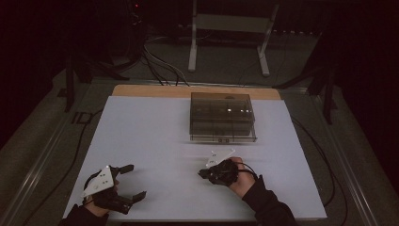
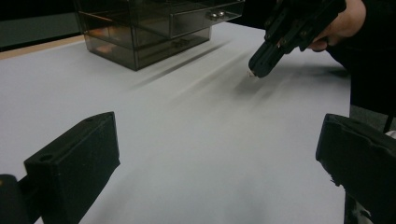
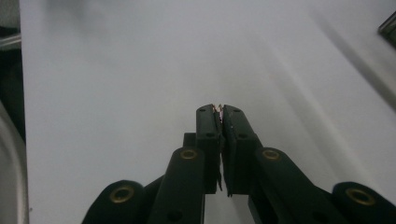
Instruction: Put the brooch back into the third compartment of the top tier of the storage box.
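My left gripper [image 1: 135,181] rests at the near left of the white table [image 1: 150,127], its jaws wide open with nothing between them; in its own view, the left gripper [image 2: 215,158] frames bare tabletop. My right gripper [image 1: 201,173] hovers low at the near middle, pointing left. Its jaws are pressed together, and a small thin pale piece [image 3: 218,108] pokes out at the tips of the right gripper [image 3: 218,110]. The left gripper view shows the right gripper [image 2: 257,67] tilted down, with the pale piece [image 2: 251,73] at its tip. What the piece is I cannot tell.
A smoky see-through drawer box [image 1: 221,117] stands at the far middle of the table, also seen as the drawer box [image 2: 154,28] with small knobs on its front. A wooden strip [image 1: 141,90] runs along the far edge. Cables and a white frame lie on the dark floor beyond.
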Demonstrator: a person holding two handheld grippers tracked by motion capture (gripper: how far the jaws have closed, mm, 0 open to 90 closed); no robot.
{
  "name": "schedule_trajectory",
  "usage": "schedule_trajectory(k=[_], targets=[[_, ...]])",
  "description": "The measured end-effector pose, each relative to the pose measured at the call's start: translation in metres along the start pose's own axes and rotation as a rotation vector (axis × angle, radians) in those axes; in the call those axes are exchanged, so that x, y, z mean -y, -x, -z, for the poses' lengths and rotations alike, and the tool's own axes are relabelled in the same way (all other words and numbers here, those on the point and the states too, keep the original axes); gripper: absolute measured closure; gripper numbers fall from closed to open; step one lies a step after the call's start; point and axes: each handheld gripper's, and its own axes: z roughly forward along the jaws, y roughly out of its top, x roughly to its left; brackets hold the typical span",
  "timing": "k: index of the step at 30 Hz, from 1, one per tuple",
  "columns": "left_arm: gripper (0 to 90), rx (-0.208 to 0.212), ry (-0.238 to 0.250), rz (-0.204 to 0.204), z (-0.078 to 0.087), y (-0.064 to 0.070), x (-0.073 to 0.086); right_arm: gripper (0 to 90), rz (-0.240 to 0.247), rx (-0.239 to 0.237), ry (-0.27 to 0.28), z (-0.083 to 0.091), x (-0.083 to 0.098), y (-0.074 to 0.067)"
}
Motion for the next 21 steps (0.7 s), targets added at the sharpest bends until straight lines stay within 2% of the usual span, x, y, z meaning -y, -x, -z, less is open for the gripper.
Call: schedule_trajectory(k=[21], targets=[[0.5, 0.001, 0.004, -0.001, 0.001, 0.001, 0.000, 86.1, -0.012, 0.021, 0.037, 0.022, -0.013, 0.004]])
